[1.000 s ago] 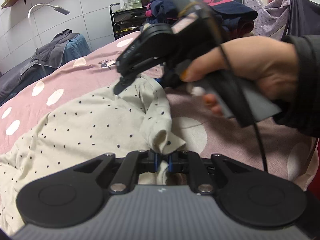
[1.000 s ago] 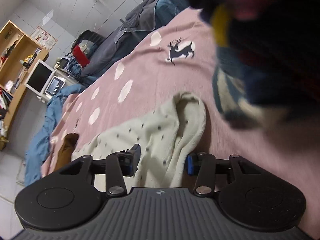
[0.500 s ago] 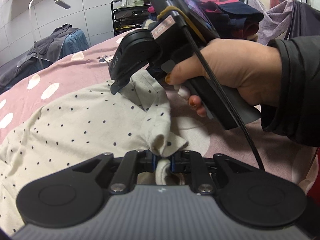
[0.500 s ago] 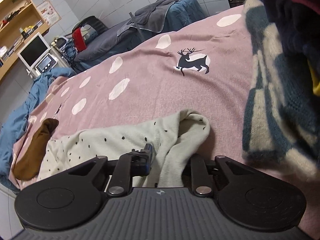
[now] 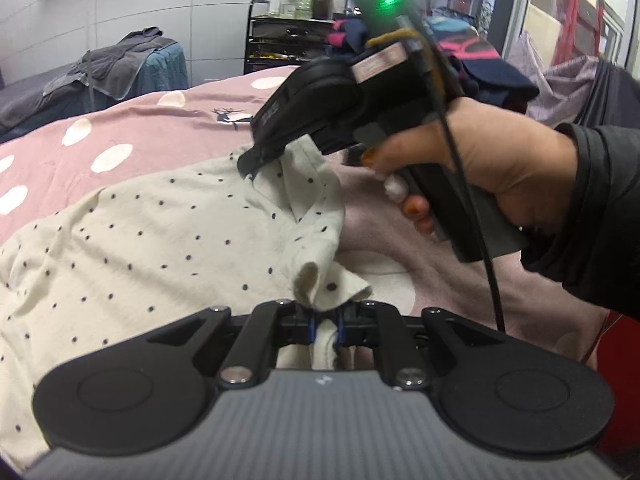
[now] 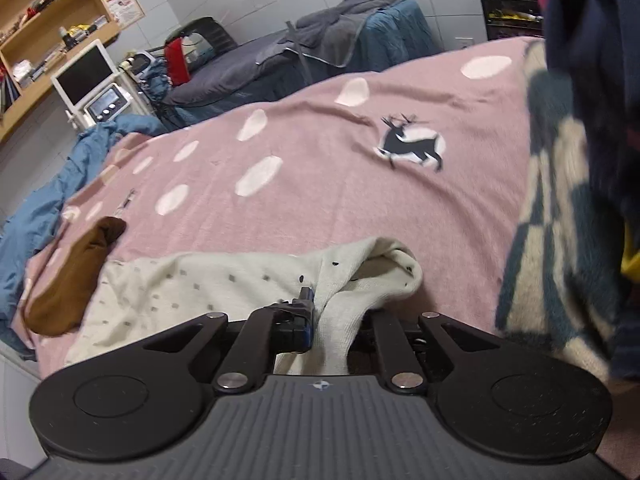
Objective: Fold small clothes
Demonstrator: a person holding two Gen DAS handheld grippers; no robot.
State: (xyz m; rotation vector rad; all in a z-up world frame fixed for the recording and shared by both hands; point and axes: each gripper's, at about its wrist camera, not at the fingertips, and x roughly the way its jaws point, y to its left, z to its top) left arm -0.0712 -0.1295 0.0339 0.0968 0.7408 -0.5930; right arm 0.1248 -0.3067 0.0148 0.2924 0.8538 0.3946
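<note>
Fold barely started: dotted cream garment (image 5: 160, 240) lies mostly spread on the pink blanket (image 6: 320, 184), one edge bunched and lifted. Left gripper (image 5: 325, 326) is clamped on a fabric corner; right gripper (image 6: 332, 322) pinches the same edge farther along (right finger hidden under cloth). Actual folds remain.

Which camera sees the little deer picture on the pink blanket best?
The right wrist view: the deer print is large and unobstructed on the pink blanket. In the left wrist view it is tiny and far away, beside the right gripper.
</note>
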